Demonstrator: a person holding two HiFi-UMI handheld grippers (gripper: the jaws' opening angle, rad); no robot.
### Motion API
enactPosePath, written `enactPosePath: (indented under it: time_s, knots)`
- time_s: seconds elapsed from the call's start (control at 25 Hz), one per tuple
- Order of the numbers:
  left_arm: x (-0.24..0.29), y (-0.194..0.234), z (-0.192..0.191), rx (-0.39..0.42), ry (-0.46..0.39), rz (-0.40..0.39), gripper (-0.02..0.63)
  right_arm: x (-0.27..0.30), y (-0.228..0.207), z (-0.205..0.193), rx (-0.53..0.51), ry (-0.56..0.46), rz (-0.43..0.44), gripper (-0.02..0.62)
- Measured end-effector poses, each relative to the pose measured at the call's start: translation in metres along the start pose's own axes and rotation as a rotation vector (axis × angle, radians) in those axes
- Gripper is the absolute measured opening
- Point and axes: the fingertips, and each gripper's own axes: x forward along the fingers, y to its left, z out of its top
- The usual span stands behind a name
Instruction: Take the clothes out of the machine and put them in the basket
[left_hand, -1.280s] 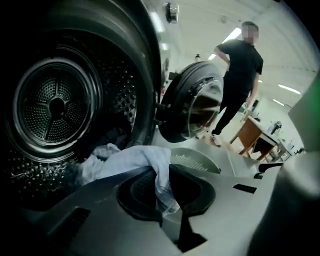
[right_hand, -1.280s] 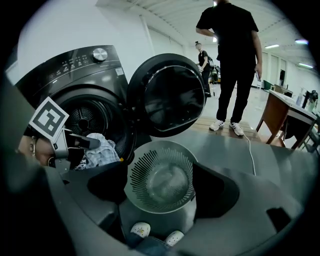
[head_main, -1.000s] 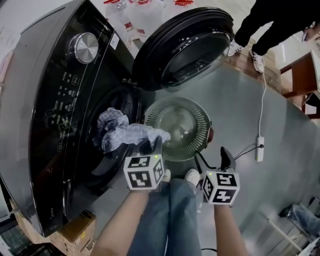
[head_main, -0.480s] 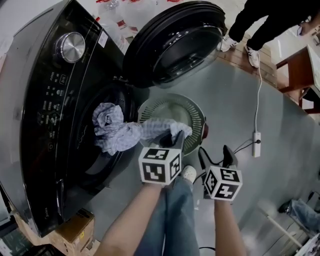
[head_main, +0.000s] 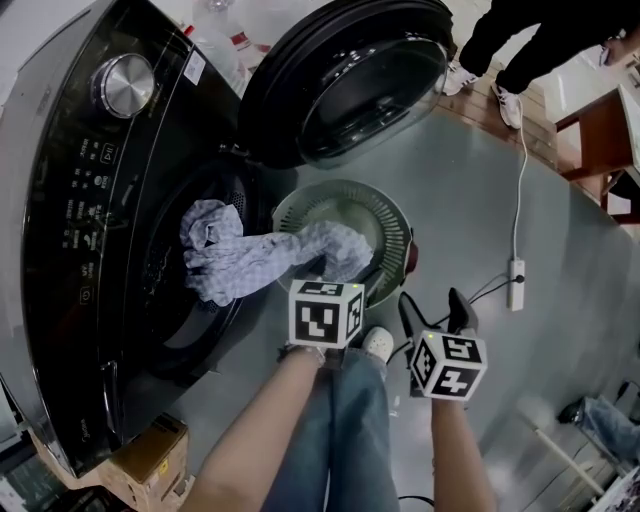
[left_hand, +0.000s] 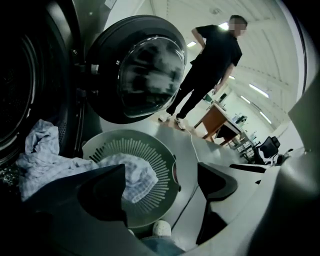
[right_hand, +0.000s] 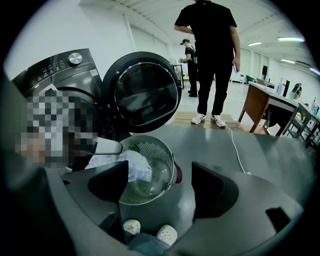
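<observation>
Both spread: left claw (left_hand: 161, 172) opening beside cloth (head_main: 250, 262) draped into basket (head_main: 396, 214); right claw (right_hand: 160, 170) empty.

Black washing machine (head_main: 70, 250); pale grey-green basket (head_main: 393, 232); grey floor (head_main: 470, 215); the cloth (head_main: 245, 265) looks light blue-and-white, probably checked.

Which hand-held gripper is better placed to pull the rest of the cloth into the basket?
Left. The left hand-held gripper hangs right at the cloth, which stretches from the machine to the basket; its jaws are opening, pressing on nothing. The right hand-held gripper is farther from the cloth.
</observation>
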Motion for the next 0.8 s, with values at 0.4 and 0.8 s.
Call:
enactPosePath:
  time_s: [0.4, 0.8]
  knots:
    - [-0.011, 0.075, -0.029, 0.077, 0.032, 0.177, 0.44, 0.014, 0.012, -0.017, -0.035, 0.038, 0.029, 0.394]
    - [-0.042, 0.179, -0.04, 0.155, 0.079, 0.395, 0.439, 0.032, 0.041, -0.022, -0.079, 0.054, 0.075, 0.391]
